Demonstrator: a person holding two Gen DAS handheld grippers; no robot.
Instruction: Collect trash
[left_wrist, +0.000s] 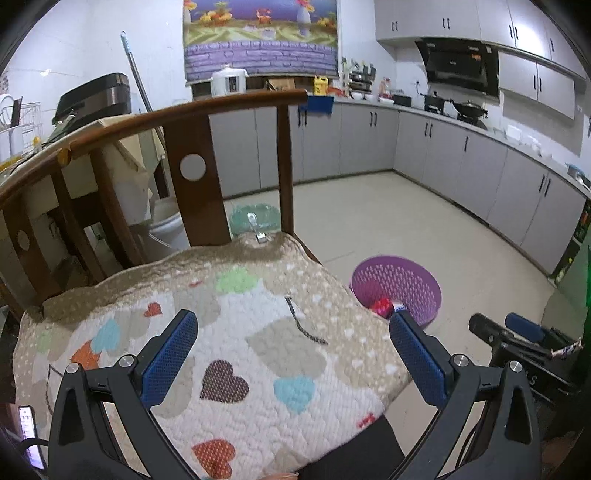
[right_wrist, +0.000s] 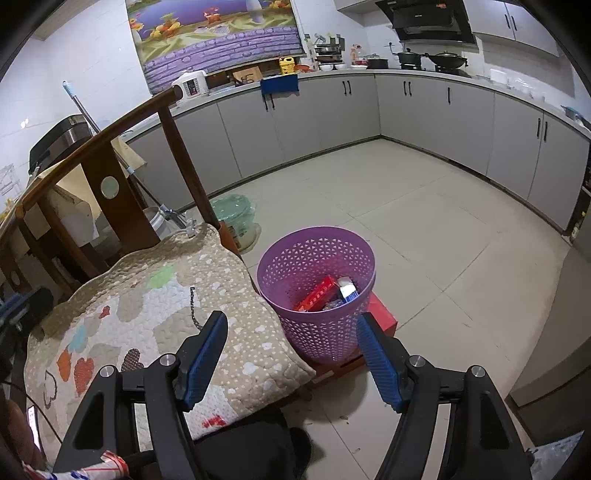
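Observation:
A purple perforated basket (right_wrist: 317, 295) stands on the floor to the right of a wooden chair; it also shows in the left wrist view (left_wrist: 399, 291). Inside it lie a red box (right_wrist: 317, 293), a small white and blue carton (right_wrist: 348, 287) and some crumpled wrappers. The basket rests on a red flat box (right_wrist: 384, 319). My left gripper (left_wrist: 295, 354) is open and empty above the chair's quilted cushion (left_wrist: 229, 332). My right gripper (right_wrist: 291, 354) is open and empty, just in front of the basket's near wall. The right gripper also shows at the left wrist view's right edge (left_wrist: 517, 332).
The wooden chair (left_wrist: 192, 158) has a curved back. A green plastic tub (right_wrist: 236, 218) stands behind it on the tiled floor (right_wrist: 424, 221). Grey cabinets (right_wrist: 443, 122) run along the far and right walls. A phone (left_wrist: 27, 428) lies at lower left. A mop leans at left.

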